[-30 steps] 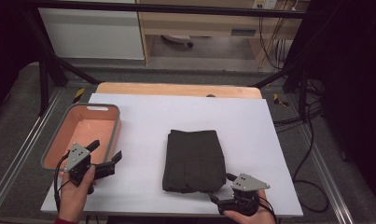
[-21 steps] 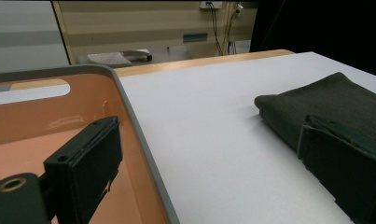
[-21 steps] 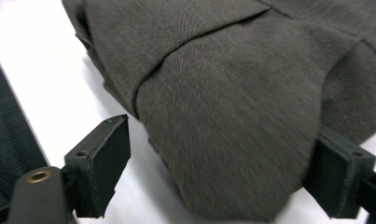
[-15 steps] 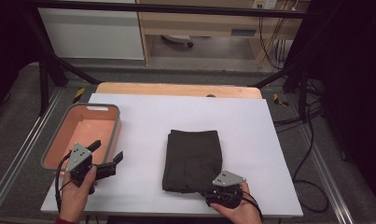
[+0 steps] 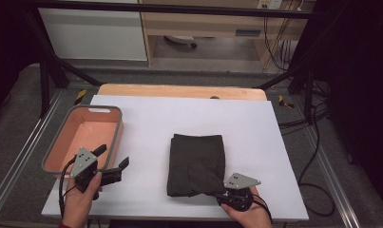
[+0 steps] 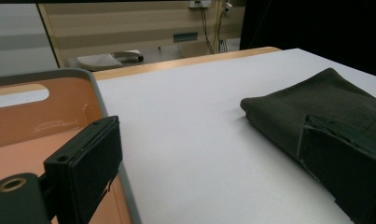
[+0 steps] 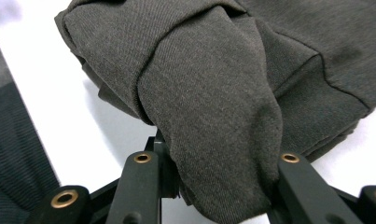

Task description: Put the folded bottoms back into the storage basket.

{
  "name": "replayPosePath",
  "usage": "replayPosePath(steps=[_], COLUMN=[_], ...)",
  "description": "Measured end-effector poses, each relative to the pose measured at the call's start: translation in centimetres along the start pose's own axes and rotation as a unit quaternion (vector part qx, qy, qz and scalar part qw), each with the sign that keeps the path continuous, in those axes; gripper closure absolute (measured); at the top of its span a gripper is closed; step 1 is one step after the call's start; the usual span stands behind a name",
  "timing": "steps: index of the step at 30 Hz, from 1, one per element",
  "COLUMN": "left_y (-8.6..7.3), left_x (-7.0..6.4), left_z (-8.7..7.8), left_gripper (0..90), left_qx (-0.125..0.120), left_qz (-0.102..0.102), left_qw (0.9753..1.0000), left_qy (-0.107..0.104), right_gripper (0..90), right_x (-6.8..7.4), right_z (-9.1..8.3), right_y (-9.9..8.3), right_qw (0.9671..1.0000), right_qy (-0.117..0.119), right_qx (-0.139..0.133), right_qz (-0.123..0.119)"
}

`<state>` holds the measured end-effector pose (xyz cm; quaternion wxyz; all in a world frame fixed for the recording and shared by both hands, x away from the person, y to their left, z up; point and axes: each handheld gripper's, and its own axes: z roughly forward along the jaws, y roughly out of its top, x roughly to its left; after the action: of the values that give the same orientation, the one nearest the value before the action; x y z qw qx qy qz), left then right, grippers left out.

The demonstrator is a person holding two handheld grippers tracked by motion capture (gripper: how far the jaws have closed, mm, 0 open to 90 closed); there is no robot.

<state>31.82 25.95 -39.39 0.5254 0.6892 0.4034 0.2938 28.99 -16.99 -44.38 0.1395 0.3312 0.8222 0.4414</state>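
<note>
Folded dark cloth point(image 5: 196, 162) lies mid-table with its near corner bunched between the right gripper point(image 5: 216, 194)'s jaws, seemingly pinched for lifting, while the left gripper point(image 5: 114, 167) waits wide open, holding nothing, beside the pink bin point(image 5: 114, 142).

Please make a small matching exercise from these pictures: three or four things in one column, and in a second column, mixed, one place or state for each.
Things:
1. dark folded cloth
2. pink basin
3. left gripper
4. right gripper

Places or states:
A. jaws apart, beside the basin's near right corner
B. at the table's left edge
D. closing around a fold of cloth
C. lying at the table's middle

Pairs: 1-C, 2-B, 3-A, 4-D
</note>
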Motion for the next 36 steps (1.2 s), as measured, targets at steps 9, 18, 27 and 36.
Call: replayPosePath(steps=[9, 18, 27, 36], left_y=[0.3, 1.2, 2.4, 3.0], left_x=[-2.5, -4.4, -5.7, -6.9], left_z=[1.9, 6.4, 11.2, 14.3], left_gripper=[6.4, 6.3, 6.5, 6.6], left_qx=[0.009, 0.026, 0.038, 0.051], left_qz=[0.011, 0.037, 0.042, 0.04], left_qw=[0.9996, 0.9983, 0.9973, 0.996], left_qy=[-0.025, -0.038, -0.047, -0.061], right_gripper=[65.7, 65.2, 64.6, 62.6], right_x=[0.1, 0.2, 0.2, 0.2], right_z=[0.0, 0.0, 0.0, 0.1], right_y=[-0.2, -0.2, -0.3, -0.4], right_qw=[0.9999, 0.9999, 0.9999, 0.9997], right_qy=[0.006, 0.001, 0.002, 0.005], right_qx=[0.004, 0.008, 0.01, 0.012], right_qz=[-0.007, -0.013, -0.011, -0.022])
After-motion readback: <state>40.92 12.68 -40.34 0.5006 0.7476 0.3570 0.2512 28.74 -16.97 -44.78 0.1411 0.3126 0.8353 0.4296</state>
